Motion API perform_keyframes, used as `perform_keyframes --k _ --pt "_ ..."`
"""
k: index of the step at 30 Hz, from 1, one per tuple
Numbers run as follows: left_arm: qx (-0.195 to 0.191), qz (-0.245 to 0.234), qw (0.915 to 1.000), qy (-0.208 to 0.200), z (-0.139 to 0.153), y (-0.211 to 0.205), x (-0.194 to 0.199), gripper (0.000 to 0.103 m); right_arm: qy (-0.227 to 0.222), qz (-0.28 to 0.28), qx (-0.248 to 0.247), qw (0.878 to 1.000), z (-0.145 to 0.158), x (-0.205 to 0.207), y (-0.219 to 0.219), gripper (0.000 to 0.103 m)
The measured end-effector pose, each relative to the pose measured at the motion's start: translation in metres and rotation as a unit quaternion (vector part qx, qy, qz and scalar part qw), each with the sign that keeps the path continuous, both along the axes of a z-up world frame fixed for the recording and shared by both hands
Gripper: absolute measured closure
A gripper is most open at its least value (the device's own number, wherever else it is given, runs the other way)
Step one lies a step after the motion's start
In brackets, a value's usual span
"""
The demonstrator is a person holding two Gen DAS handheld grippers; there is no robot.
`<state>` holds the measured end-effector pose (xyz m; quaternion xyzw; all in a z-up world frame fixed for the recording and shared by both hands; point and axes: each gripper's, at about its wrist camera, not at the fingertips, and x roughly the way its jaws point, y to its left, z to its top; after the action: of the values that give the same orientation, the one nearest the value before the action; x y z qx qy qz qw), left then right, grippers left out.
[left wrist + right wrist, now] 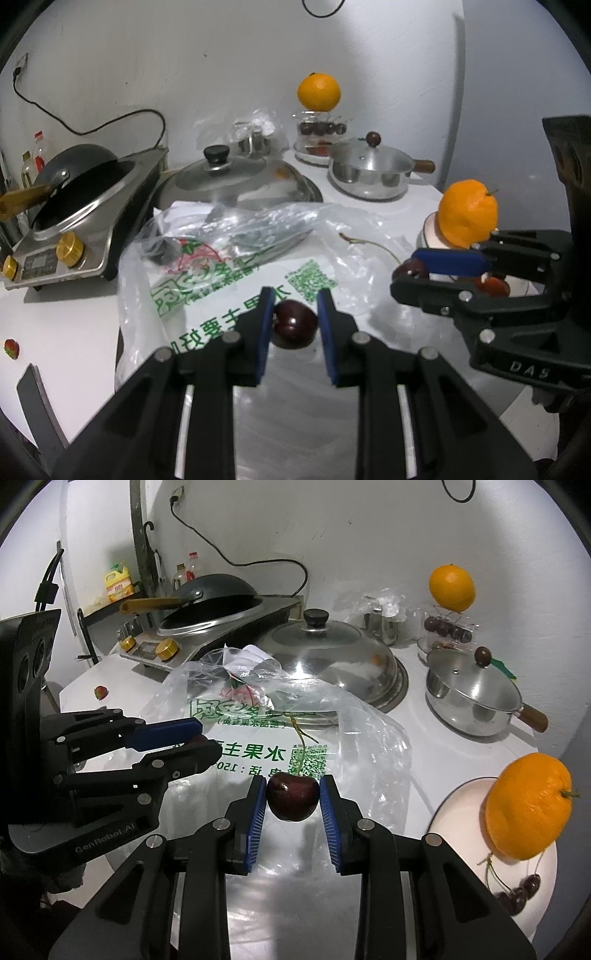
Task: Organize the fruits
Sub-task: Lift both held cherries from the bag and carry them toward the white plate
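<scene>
My left gripper (292,308) is shut on a dark red cherry (294,323), held over a plastic bag (236,273). My right gripper (293,790) is shut on another dark cherry (293,795) with a long stem, also above the bag (280,746). The right gripper shows in the left wrist view (424,269) beside a white plate (430,230) holding an orange (467,212). In the right wrist view the plate (458,812) carries the orange (528,806) and cherries (517,891). The left gripper (207,738) shows at left there.
A big steel lid (236,181), a small lidded pot (373,171), an induction cooker with a wok (74,206), a second orange on a glass stand (318,92) with cherries, and a strawberry (11,349) at the counter's left edge.
</scene>
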<state>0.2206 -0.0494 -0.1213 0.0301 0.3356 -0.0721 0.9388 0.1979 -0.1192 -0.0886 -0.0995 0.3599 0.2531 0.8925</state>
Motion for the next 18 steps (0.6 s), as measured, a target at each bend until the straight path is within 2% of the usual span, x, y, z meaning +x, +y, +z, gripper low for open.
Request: perform_keyframes --k 18 --pt "0.002 -0.019 0.9997 -0.014 0.015 -0.036 -0.018 0.078 -0.016 -0.033 0.006 0.999 0.012 -0.026 -0.045 0.072"
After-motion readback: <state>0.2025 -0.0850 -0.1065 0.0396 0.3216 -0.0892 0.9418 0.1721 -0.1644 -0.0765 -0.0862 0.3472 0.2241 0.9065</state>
